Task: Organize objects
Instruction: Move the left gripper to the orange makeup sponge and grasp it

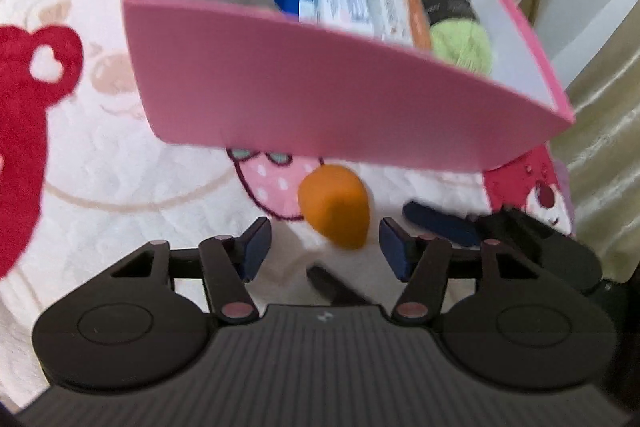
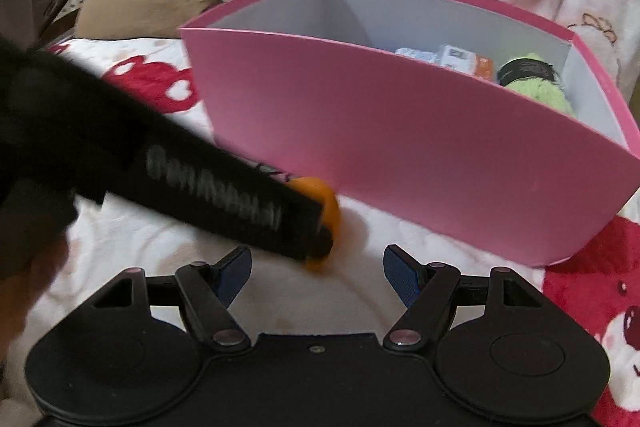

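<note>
Orange lump (image 1: 334,211) blurred, between left gripper (image 1: 324,247) fingers, spread, not pressing it. Half hidden in right view. Right gripper (image 2: 316,275) fingers wide, empty; pink box (image 2: 400,147) contents beyond, partly hidden.

One pink box (image 1: 320,99), one orange lump (image 1: 334,211) (blurred), two grippers (image 1: 324,247)

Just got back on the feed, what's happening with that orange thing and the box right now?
The left gripper is down at the orange object, which lies on the patterned blanket just in front of the pink box. The object sits between its fingers, but the pads are not pressing on it. The right gripper hangs open beside it, holding nothing. Inside the box already are some small packets and a green yarn ball.
</note>
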The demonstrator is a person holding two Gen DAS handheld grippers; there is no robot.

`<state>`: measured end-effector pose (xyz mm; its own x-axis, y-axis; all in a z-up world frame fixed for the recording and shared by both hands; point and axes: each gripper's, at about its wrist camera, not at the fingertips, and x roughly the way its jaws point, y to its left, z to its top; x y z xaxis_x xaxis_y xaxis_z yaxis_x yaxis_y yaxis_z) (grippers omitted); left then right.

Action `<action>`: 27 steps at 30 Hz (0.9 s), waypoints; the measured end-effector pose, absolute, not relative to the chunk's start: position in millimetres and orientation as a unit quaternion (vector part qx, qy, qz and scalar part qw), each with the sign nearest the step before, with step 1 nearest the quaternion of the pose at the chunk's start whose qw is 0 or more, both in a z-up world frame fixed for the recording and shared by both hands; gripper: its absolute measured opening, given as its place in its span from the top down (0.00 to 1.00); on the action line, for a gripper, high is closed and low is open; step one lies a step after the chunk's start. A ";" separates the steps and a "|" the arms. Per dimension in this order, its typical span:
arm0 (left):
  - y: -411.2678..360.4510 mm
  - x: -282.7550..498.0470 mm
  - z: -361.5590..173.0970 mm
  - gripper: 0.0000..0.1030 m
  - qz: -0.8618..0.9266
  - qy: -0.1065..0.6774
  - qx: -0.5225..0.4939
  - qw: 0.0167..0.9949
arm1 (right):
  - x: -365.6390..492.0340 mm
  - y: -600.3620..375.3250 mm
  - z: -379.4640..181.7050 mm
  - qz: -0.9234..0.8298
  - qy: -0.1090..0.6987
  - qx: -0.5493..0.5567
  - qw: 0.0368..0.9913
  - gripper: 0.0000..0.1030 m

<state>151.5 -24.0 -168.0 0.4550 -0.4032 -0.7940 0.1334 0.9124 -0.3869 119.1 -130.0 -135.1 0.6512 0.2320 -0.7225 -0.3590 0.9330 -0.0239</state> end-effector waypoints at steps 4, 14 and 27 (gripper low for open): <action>-31.9 148.1 -170.4 0.56 -0.159 0.488 -0.113 0.851 | 124.3 -133.6 -141.5 0.174 0.389 -0.070 0.902 0.28; -36.1 143.0 -163.3 0.70 -0.159 0.472 -0.103 0.861 | 126.6 -132.3 -140.0 0.195 0.400 -0.045 0.895 0.66; -18.9 129.3 -141.5 0.74 -0.181 0.480 -0.145 0.846 | 104.5 -129.8 -120.6 0.175 0.399 -0.026 0.900 0.72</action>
